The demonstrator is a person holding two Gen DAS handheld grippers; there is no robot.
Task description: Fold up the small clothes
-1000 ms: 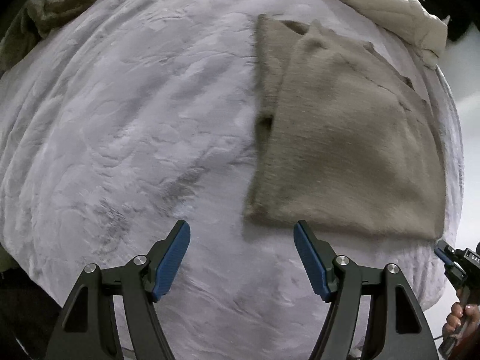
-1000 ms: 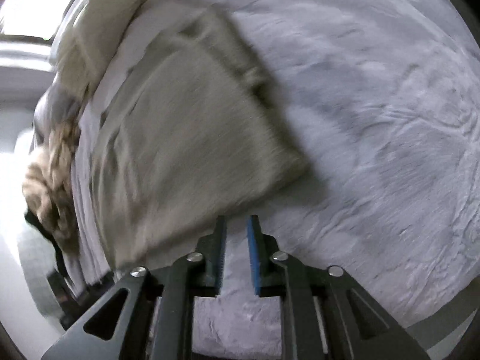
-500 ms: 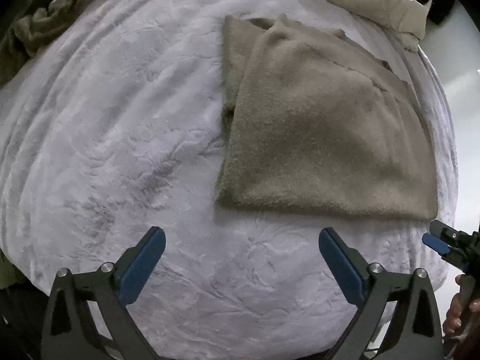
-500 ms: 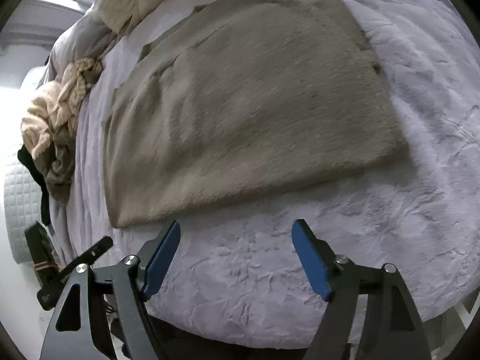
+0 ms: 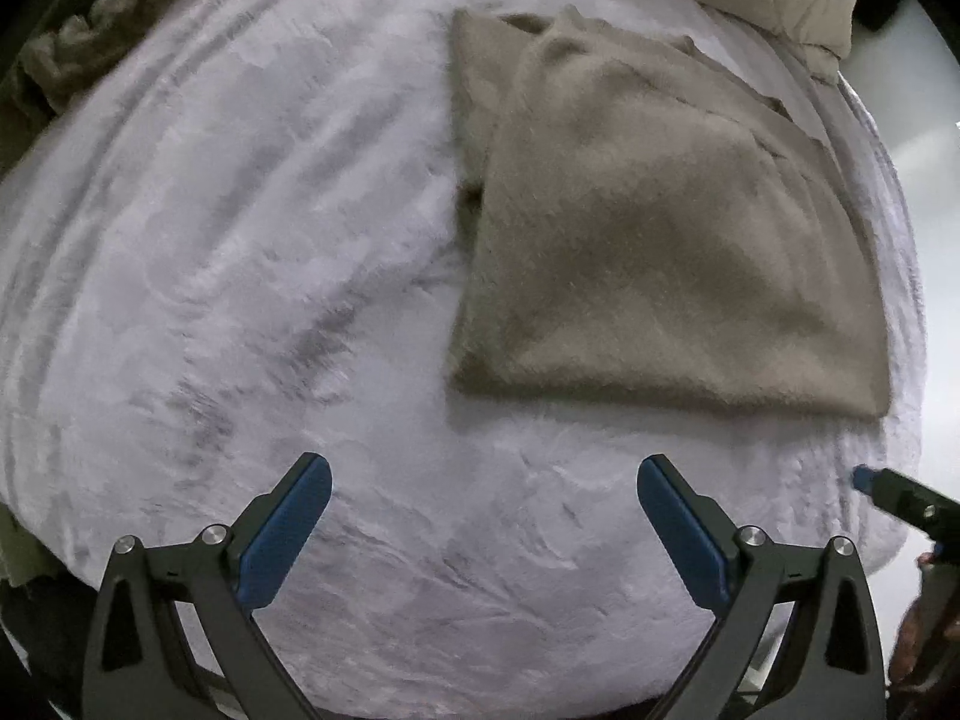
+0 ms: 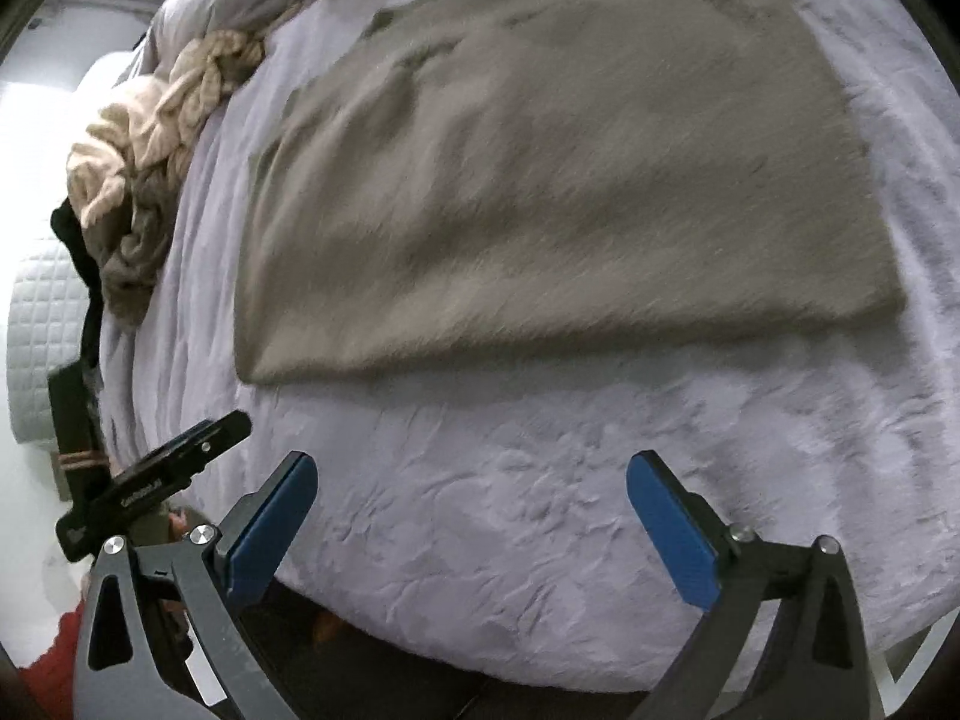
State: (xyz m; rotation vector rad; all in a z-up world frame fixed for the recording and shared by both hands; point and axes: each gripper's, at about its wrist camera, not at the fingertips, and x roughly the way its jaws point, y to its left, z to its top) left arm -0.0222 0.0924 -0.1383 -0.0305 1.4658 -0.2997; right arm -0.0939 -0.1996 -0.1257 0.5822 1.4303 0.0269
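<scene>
A: What changed?
B: The right gripper, pressed together a second earlier, was spread wide and empty, like the left gripper.
A: The garment?
B: The beige sweater lay folded upper right on the blanket; another fold seemed next.

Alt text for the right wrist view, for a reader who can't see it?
A tan fuzzy garment lies folded flat on a pale lavender blanket, beyond the open, empty right gripper. Crumpled beige clothes sit at the far left.
</scene>
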